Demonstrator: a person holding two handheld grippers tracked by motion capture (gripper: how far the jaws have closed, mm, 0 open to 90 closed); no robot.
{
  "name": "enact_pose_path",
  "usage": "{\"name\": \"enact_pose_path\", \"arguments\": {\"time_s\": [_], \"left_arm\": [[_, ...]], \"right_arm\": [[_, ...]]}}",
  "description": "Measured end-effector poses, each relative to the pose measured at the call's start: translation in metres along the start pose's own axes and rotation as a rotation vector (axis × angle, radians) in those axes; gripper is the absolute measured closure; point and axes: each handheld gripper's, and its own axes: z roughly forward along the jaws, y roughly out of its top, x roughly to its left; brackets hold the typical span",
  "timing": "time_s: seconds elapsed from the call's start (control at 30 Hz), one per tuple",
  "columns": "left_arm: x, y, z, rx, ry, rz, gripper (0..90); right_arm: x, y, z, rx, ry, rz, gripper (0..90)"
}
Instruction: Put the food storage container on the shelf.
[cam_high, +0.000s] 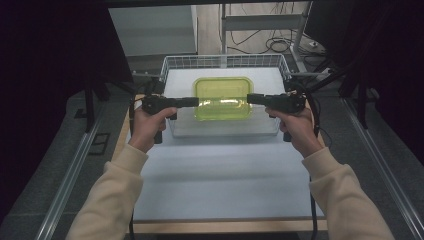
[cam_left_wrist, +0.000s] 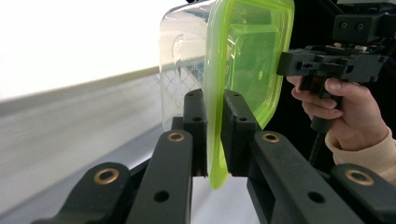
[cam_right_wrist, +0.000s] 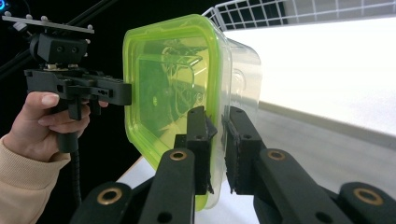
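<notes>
The left tongs (cam_high: 196, 102) pinched the left rim of the green-lidded container (cam_high: 223, 98), held above the worktop (cam_high: 220, 170) just in front of the wire basket (cam_high: 172, 62). The right tongs (cam_high: 250, 98) pinched the opposite rim. Each grip covered only a narrow lip. Uneven lifting or a tilt of either hand could have let the rim slip free, or pried the lid loose and dropped the clear tub.

A table (cam_high: 220, 190) with a pale grey-white top and a wooden edge (showing along the near side) carries the scene. A white wire basket (cam_high: 225, 61) sits at its far end. A clear tub (cam_high: 225, 127) seems to rest on the top nearer the middle, though glare blurs its base.
</notes>
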Motion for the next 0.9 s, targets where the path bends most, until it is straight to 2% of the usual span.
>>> {"name": "enact_pose_path", "arguments": {"time_s": [0.33,0.7,0.9], "left_arm": [[0.008,0.024,0.009,0.005,0.005,-0.001,82.0],[0.017,0.039,0.016,0.021,0.018,-0.002,82.0],[0.029,0.049,0.025,0.031,0.041,-0.033,81.7]], "right_arm": [[-0.01,0.02,0.005,-0.013,-0.026,0.019,80.6],[-0.023,0.033,0.012,-0.021,-0.042,0.041,80.5],[-0.031,0.039,0.02,-0.019,-0.061,0.055,80.4]]}}
